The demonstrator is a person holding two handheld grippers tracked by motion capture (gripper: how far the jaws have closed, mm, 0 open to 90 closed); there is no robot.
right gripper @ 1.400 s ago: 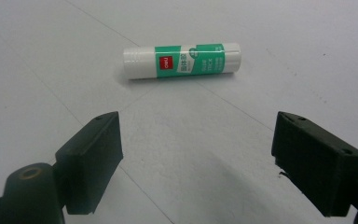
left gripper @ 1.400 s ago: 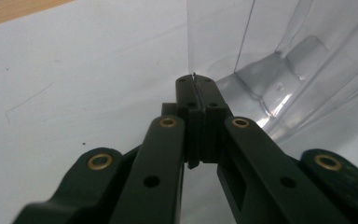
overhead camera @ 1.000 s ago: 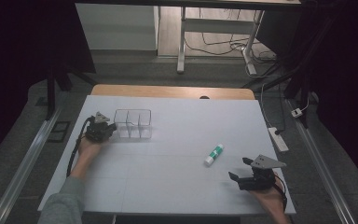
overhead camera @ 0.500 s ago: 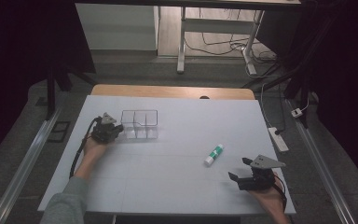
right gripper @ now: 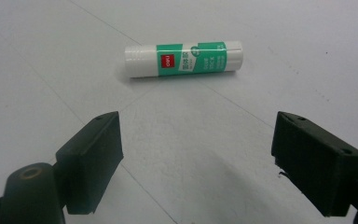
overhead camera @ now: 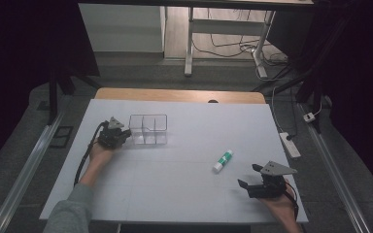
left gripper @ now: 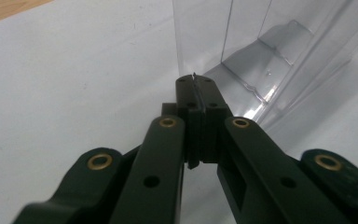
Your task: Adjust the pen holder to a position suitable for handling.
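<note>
Dragged rightward since a second ago, the clear organizer sits mid-left on the white surface, its wall pinched in the left claw. Right claw waits wide apart, aimed at the glue stick nearby.
</note>
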